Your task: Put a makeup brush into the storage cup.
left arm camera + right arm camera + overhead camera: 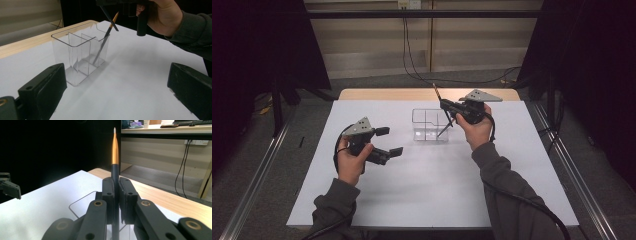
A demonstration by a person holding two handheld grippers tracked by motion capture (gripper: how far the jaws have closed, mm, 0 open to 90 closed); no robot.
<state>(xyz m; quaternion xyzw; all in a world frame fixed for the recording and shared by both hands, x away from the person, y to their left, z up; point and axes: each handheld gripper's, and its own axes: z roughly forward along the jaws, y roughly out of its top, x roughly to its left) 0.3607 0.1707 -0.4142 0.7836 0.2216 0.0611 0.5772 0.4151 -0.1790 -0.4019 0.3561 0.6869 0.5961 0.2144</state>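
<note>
A clear divided holder [424,131] [72,42] stands mid-table. One black brush with an orange end [101,47] [443,129] leans in its right compartment. My right gripper [444,106] [115,192] hovers just above the holder's right side, shut on a second black-and-orange brush [435,91] [115,150]. That brush's lower end [110,18] slants down and crosses the top of the leaning brush. My left gripper [389,141] [116,90] is open and holds nothing. It sits low over the table to the holder's left and points at it.
The white tabletop [422,190] has a wooden strip [377,94] along its far edge. Cables [409,60] hang at the back wall, and dark stands flank the table. The holder's rim [80,201] shows below my right jaws.
</note>
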